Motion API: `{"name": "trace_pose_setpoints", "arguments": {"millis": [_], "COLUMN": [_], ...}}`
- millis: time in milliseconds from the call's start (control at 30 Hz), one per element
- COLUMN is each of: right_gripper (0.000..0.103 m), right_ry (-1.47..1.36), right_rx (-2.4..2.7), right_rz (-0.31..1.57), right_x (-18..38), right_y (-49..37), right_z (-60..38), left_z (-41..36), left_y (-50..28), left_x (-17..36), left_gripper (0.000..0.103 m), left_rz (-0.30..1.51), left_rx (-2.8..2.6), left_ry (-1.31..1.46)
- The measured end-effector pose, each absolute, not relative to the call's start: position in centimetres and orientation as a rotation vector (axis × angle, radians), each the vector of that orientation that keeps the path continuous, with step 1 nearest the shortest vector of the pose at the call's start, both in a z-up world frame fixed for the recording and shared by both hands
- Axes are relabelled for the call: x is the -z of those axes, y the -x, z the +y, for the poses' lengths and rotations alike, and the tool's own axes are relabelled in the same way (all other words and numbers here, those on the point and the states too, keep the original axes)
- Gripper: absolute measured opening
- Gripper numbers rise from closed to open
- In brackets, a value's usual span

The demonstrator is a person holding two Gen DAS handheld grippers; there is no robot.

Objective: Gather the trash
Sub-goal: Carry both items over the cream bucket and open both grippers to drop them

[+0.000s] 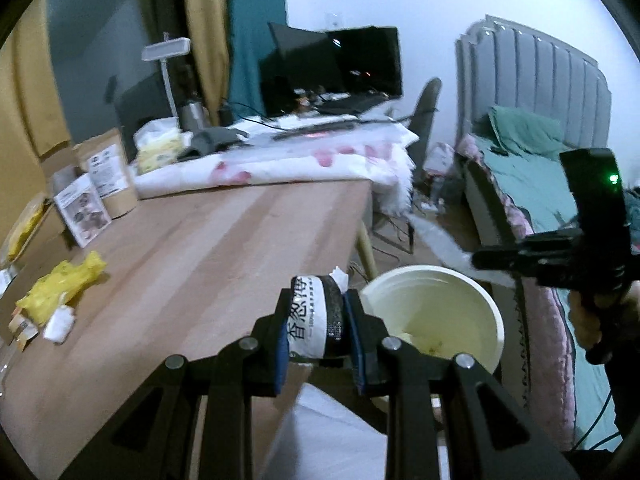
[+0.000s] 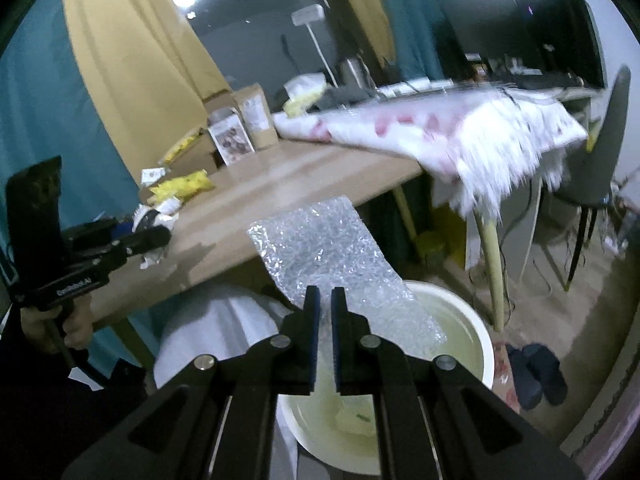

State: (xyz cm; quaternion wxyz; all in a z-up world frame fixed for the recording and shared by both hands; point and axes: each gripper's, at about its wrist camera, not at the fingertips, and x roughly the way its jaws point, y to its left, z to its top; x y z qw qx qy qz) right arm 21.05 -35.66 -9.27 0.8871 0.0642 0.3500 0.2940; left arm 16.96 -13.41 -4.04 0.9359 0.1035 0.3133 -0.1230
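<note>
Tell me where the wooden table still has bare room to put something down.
The wooden table is bare across its middle and near edge, between the yellow wrapper on the left and the corner above the white bin. It is crowded along the left side with the brown pouches and at the far end under the pink-spotted cloth.

A wooden desk (image 1: 208,240) fills the lower left of the left wrist view, its far end under a white cloth (image 1: 280,160) with pink spots. Above it stand dark monitors (image 1: 340,68) and a white lamp (image 1: 166,50). Yellow curtains (image 1: 204,28) and a teal curtain (image 1: 256,32) hang at upper left beside a white wall (image 1: 420,0). At right is a bed (image 1: 532,184) with a grey padded headboard (image 1: 536,76); a grey chair (image 1: 426,116) stands at centre. In the right wrist view, slippers (image 2: 536,372) lie on the floor (image 2: 560,300) at lower right.
</note>
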Motion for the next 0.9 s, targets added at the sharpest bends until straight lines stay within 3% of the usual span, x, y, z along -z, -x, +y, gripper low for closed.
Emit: {"name": "trace_pose_setpoints", "arguments": {"millis": [267, 367, 433, 767, 900], "right_gripper": [0.013, 0.034, 0.055, 0.057, 0.057], "right_ry": [-0.139, -0.147, -0.159, -0.228, -0.242], "right_rx": [-0.553, -0.540, -0.516, -0.372, -0.327], "right_rz": [0.771, 0.767, 0.758, 0.741, 0.726], "right_x": [12.1, 12.5, 12.6, 13.0, 12.8], "right_y": [-22.1, -22.3, -22.5, -23.0, -22.9], "right_z": [-36.6, -37.0, -37.5, -41.5, -43.1], "left_z": [-16.5, -17.6, -18.2, -22.5, -24.0], "left_y": [-18.4, -19.3, -19.9, -22.6, -23.1], "left_x": [5.9, 6.8, 7.3, 9.2, 9.4], "left_gripper": [0.024, 0.024, 0.024, 0.028, 0.052], "left_rz": [0.693, 0.724, 0.739, 0.810, 0.813], "left_rx": [0.309, 0.334, 0.344, 0.454, 0.519], "left_ry": [-0.242, -0.260, -0.262, -0.241, -0.225]}}
